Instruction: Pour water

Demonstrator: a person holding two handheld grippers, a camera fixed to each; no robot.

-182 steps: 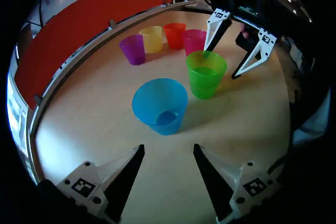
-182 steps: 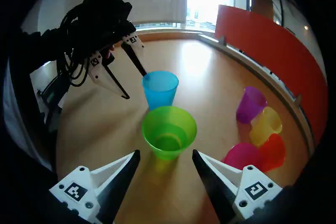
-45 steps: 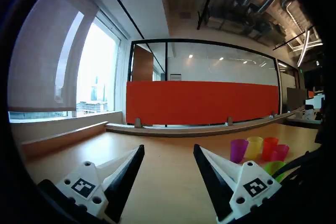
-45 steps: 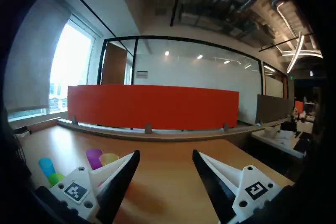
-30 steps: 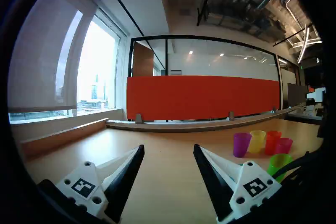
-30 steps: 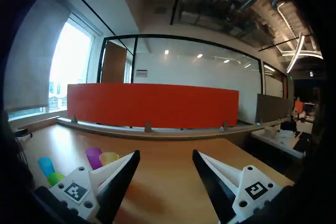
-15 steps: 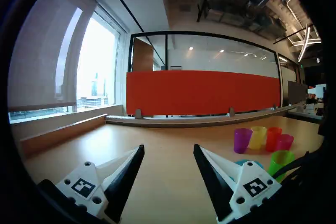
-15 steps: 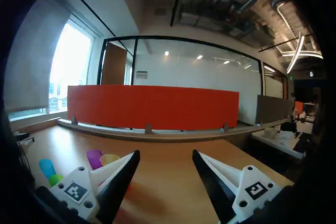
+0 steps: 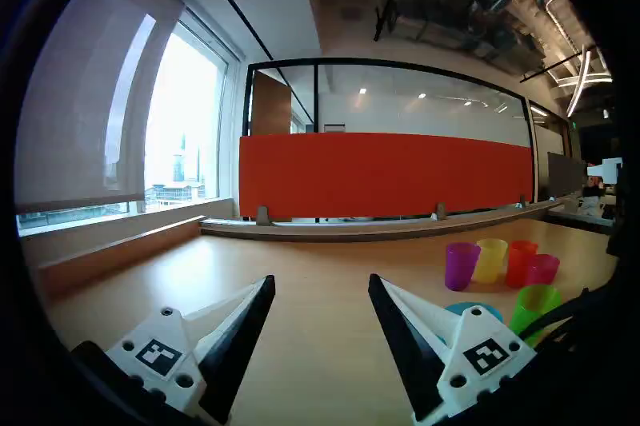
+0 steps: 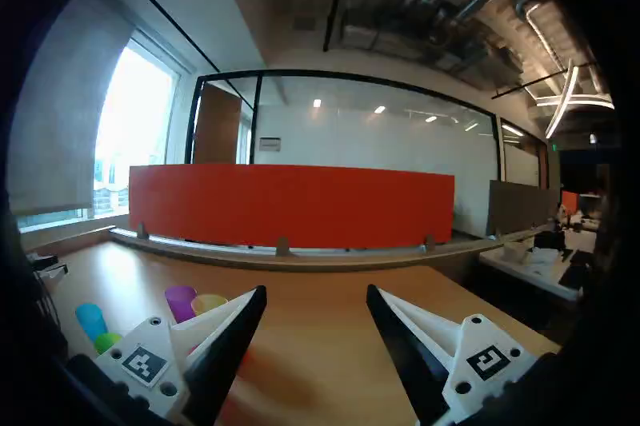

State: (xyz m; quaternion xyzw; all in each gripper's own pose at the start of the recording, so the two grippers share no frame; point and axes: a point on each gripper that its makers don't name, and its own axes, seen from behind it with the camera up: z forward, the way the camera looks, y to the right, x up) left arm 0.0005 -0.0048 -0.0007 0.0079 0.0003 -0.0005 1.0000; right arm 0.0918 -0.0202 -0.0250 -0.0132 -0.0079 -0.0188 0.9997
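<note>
**Two grippers open and empty, cups off to the side**

Two grippers point level across the table, neither holding anything. The left gripper [image 9: 320,277] has its jaws spread wide, with bare tabletop showing in the gap. The right gripper [image 10: 314,288] is spread just as wide, with nothing between its fingers.

In the left gripper view, the cups stand to the right of the gripper on the light wooden table [image 9: 320,254]. Nearest are the blue cup [image 9: 460,310], partly hidden behind that gripper, and the green cup [image 9: 536,302] just beside it. Farther back is a close row: the purple cup [image 9: 460,264], the yellow cup [image 9: 490,259], the red cup [image 9: 521,263] and the pink cup [image 9: 542,269]. All the cups stand upright. From this low angle I cannot tell which of them hold water.

In the right gripper view, the cups lie to the left of the gripper. The blue cup [image 10: 91,320] and green cup [image 10: 106,341] are at the far left. The purple cup [image 10: 181,302] and yellow cup [image 10: 206,303] stand side by side, close to the gripper's left finger.

Beyond the table, an orange partition [image 9: 384,174] runs along its far edge. A bright window [image 9: 180,154] sits to the left.
</note>
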